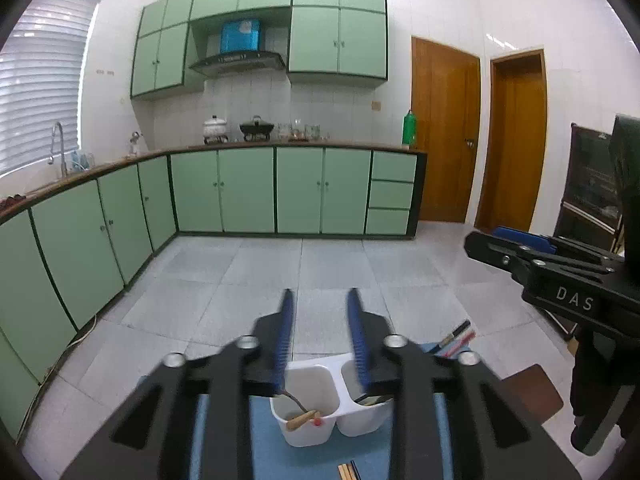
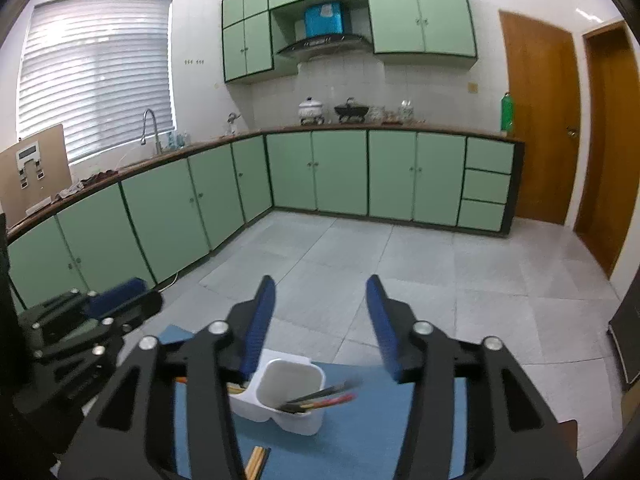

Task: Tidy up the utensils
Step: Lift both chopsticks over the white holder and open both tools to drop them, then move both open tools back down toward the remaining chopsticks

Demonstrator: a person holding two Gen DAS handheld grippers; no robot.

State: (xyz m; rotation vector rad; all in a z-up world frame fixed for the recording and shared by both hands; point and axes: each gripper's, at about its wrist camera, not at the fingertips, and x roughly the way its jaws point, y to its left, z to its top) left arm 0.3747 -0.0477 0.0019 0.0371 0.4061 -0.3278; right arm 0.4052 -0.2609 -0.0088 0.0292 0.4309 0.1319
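Note:
A white two-cup utensil holder (image 1: 308, 434) stands on a blue mat (image 1: 280, 452). Its left cup holds a spoon with a wooden handle (image 1: 301, 418); dark utensils show in its right cup. My left gripper (image 1: 320, 294) hovers over the holder, open, with nothing between its blue pads. In the right wrist view the holder (image 2: 298, 426) sits below my right gripper (image 2: 321, 280), which is open and holds nothing. Blurred dark and red chopsticks (image 2: 324, 398) lean out of the nearer cup. Each gripper shows at the edge of the other's view: the right gripper (image 1: 516, 246), the left gripper (image 2: 120, 298).
Loose wooden chopsticks (image 1: 347, 471) lie on the mat's near edge, also seen as chopsticks (image 2: 256, 460). More utensils (image 1: 456, 340) lie at the mat's far right corner. A brown table corner (image 1: 528, 394) sticks out to the right. Green kitchen cabinets and tiled floor lie beyond.

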